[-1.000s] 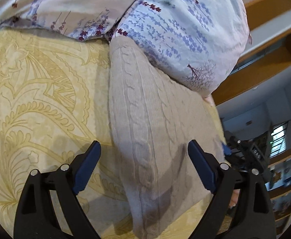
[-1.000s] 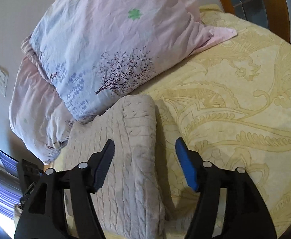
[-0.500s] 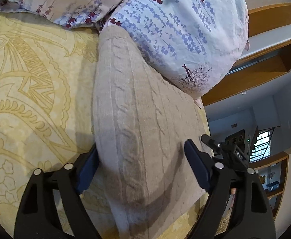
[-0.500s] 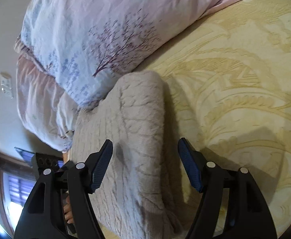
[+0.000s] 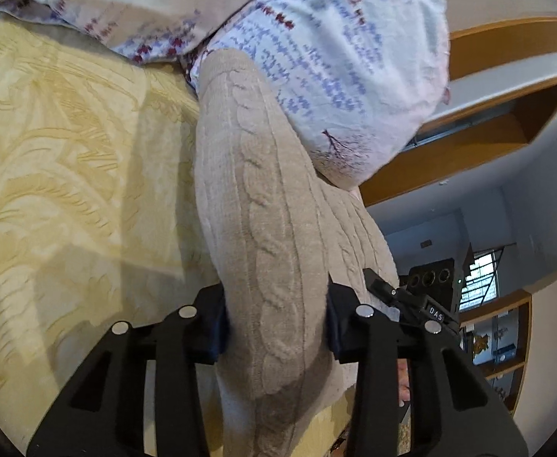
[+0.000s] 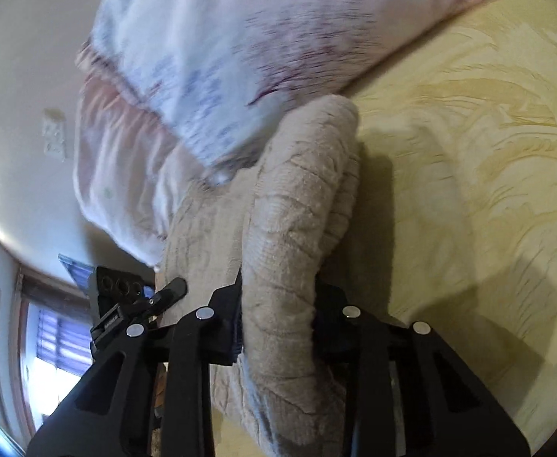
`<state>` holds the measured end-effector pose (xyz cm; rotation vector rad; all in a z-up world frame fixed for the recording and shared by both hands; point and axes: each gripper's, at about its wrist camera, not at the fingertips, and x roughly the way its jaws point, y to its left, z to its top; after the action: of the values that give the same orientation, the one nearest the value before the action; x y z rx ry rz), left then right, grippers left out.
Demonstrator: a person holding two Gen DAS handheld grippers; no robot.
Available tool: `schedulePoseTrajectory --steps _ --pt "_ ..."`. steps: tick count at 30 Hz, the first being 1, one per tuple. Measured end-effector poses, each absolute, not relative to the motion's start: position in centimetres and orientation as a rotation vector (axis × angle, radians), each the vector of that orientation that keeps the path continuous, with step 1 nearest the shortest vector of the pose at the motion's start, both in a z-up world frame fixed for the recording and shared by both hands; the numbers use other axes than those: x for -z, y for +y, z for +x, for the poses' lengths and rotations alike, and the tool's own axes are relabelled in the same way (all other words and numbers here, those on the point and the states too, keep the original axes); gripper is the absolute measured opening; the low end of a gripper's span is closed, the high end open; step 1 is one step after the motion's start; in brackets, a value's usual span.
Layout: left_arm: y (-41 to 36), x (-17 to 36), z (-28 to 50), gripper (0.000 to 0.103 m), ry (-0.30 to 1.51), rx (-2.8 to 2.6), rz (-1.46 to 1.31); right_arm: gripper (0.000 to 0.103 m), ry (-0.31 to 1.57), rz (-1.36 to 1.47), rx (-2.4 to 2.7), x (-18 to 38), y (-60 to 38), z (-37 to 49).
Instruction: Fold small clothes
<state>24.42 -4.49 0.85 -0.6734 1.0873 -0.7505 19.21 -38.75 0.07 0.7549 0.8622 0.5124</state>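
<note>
A folded beige cable-knit sweater (image 5: 263,205) lies on a yellow patterned bedspread (image 5: 61,175), its far end against the pillows. My left gripper (image 5: 276,327) is shut on one thick folded edge of it. In the right wrist view the same sweater (image 6: 297,205) is bunched into a ridge, and my right gripper (image 6: 276,323) is shut on that ridge. Each gripper shows in the other's view: the right gripper (image 5: 419,297) at the sweater's right side, the left gripper (image 6: 126,297) at its left side.
Floral pillows (image 5: 339,49) press against the sweater's far end; they also show in the right wrist view (image 6: 240,38). The bedspread (image 6: 469,160) spreads out to the right of the sweater. A wooden headboard and shelves (image 5: 488,122) stand beyond the bed.
Both grippers moved forward onto the sweater and closed on it. The fabric is now pinched up into a ridge between each pair of fingers.
</note>
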Motion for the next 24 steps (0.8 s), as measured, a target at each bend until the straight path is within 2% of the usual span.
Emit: schedulePoseTrajectory --steps 4,10,13,15,18,21,24 --pt "-1.0 -2.1 22.7 0.039 1.068 0.733 -0.642 0.028 0.846 0.661 -0.555 -1.3 -34.9 18.6" --pt "5.5 -4.3 23.1 0.040 0.998 0.643 -0.639 0.028 0.722 0.494 -0.589 -2.7 -28.2 19.0" --pt "8.1 -2.7 24.4 0.043 1.017 0.556 -0.689 0.028 0.784 0.475 -0.555 -0.7 -25.7 20.8" --pt "9.1 -0.3 25.1 0.045 1.077 0.456 -0.700 0.032 0.873 0.467 -0.485 1.6 -24.7 22.4" --pt "9.9 1.1 25.2 0.050 1.065 0.483 -0.780 0.038 0.891 0.534 -0.508 2.0 -25.7 22.7" --pt "10.1 0.2 24.5 0.052 1.040 0.472 -0.745 0.041 0.877 0.563 -0.502 1.3 -27.0 22.0" --pt "10.7 -1.3 23.1 0.061 0.983 0.458 -0.678 0.041 0.827 0.602 -0.490 0.5 -28.6 20.8"
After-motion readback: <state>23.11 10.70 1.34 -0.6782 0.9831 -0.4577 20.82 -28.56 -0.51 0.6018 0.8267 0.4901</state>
